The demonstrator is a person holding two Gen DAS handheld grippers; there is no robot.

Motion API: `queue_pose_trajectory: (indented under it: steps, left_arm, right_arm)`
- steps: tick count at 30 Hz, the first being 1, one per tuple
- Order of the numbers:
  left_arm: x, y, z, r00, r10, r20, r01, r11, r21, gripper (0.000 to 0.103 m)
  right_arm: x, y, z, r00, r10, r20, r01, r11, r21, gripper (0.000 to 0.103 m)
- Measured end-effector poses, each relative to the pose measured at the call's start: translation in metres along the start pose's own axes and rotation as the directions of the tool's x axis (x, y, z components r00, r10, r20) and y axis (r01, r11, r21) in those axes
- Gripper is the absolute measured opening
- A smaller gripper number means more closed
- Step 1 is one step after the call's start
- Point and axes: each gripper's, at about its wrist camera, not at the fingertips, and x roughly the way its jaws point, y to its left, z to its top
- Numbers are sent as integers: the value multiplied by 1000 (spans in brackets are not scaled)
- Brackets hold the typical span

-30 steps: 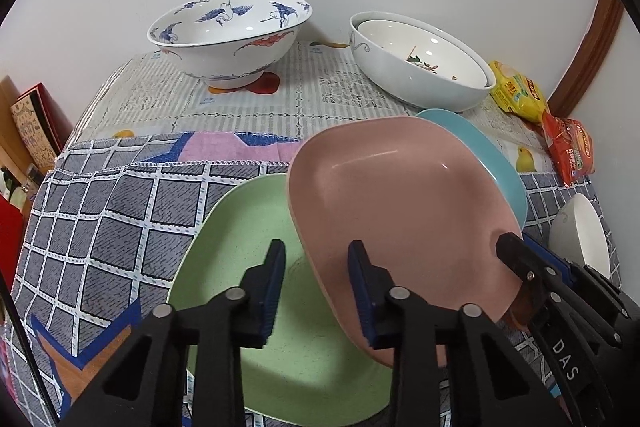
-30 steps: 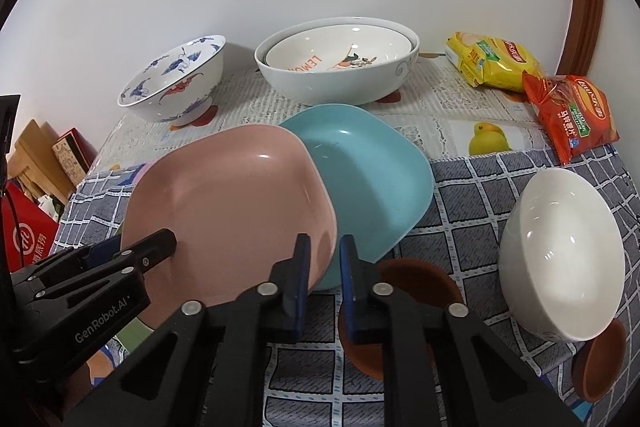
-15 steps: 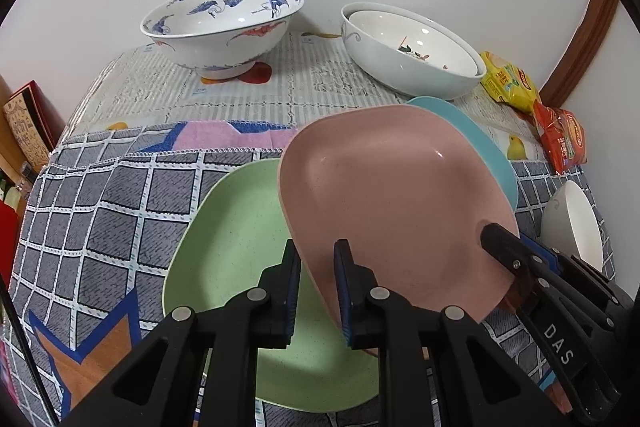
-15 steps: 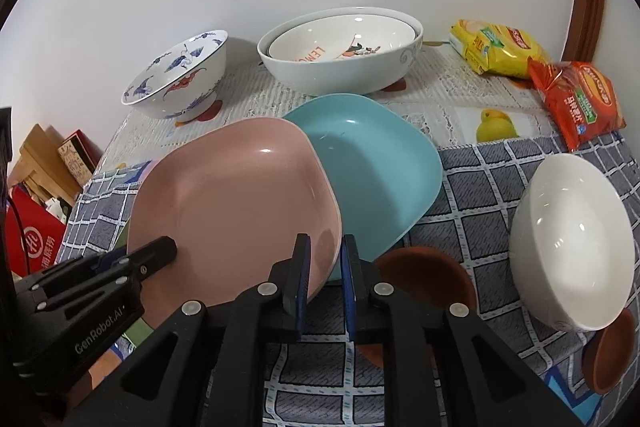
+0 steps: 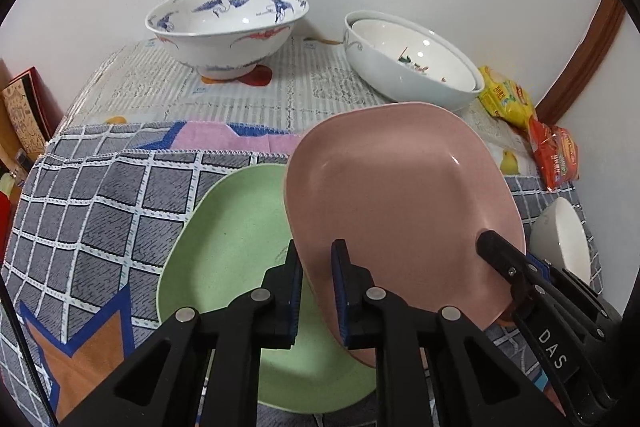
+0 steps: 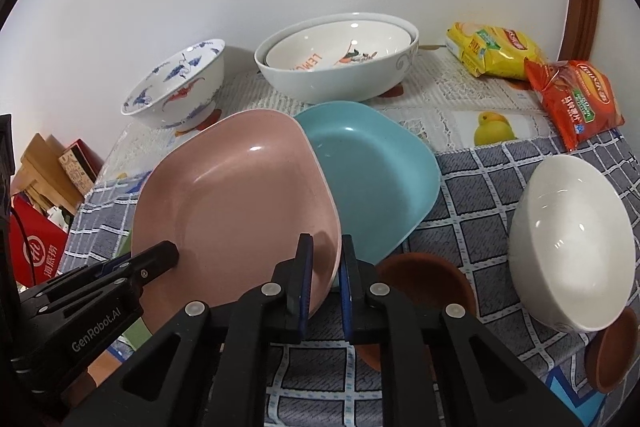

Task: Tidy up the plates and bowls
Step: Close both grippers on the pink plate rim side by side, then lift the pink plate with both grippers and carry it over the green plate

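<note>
Pink plate (image 5: 400, 203): tilted above green plate (image 5: 232, 247)
Left hand-held gripper (image 5: 316, 291): clamped on its near rim
Right hand-held gripper (image 6: 325, 283): clamped on its opposite rim

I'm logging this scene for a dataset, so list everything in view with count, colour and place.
pink plate: 1, pink, tilted, gripped at both edges
green plate: 1, green, on cloth under pink plate
blue plate: 1, teal, right of pink plate
crane bowl: 1, white with blue birds, back left
nested bowls: 2, white, back centre
white bowl: 1, front right
brown saucers: 2, front right
snack packets: 2, yellow and red, back right
left gripper: on pink plate
right gripper: on pink plate
</note>
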Motion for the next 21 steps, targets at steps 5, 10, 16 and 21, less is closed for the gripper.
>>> queue_pose_trajectory:
  steps: [5,10,16,21]
  left_arm:
    - [-17,-3,-1,1000,-7,23,6,1000,4,14]
    - [-33,-8,-3,999,-8,44,7,1000,12,14]
    - [-50,-11,-8,998,-12,56,11,1000,19,14]
    - [-62,-10,-15,998,-10,64,9,1000,17,14]
  right_arm:
    - [-17,-1,2,1000,21,18,-22,1000,19,11]
    - [-34,0,1,999,20,36,-21,1000,21,11]
    - [-54,2,-3,998,17,53,-18,1000,19,11]
    - [-66,5,-8,998,15,62,-15,1000,11,11]
